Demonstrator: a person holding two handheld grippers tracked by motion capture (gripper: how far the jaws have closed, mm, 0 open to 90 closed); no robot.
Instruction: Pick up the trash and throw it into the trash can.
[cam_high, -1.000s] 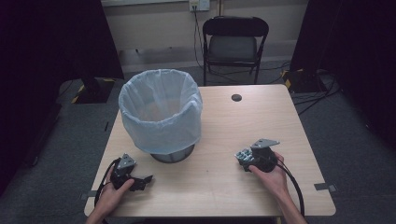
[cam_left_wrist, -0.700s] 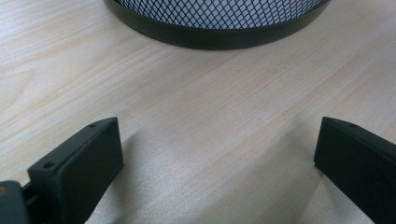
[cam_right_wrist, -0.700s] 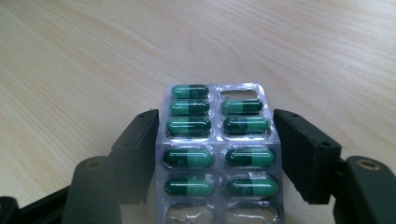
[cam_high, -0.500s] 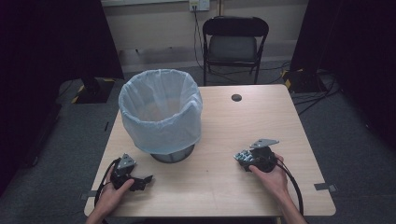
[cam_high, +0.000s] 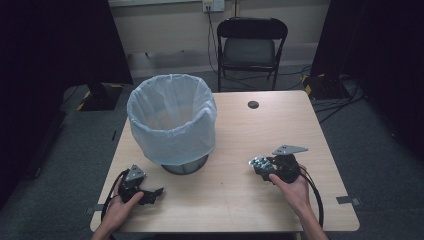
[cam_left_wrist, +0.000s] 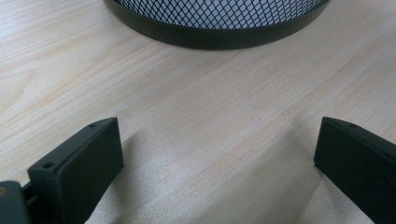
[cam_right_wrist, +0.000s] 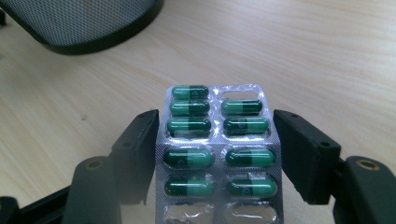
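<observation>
The right gripper clamps a pill pack while the left gripper rests wide open, so dropping the pack into the bin looks next.

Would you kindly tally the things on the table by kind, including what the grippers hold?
Mesh wastebasket with white liner: 1
Blister pack of green capsules, clamped in the right gripper: 1
Small black disc: 1
Grippers, counting the left gripper with its jaws wide apart: 2
Total: 5
</observation>
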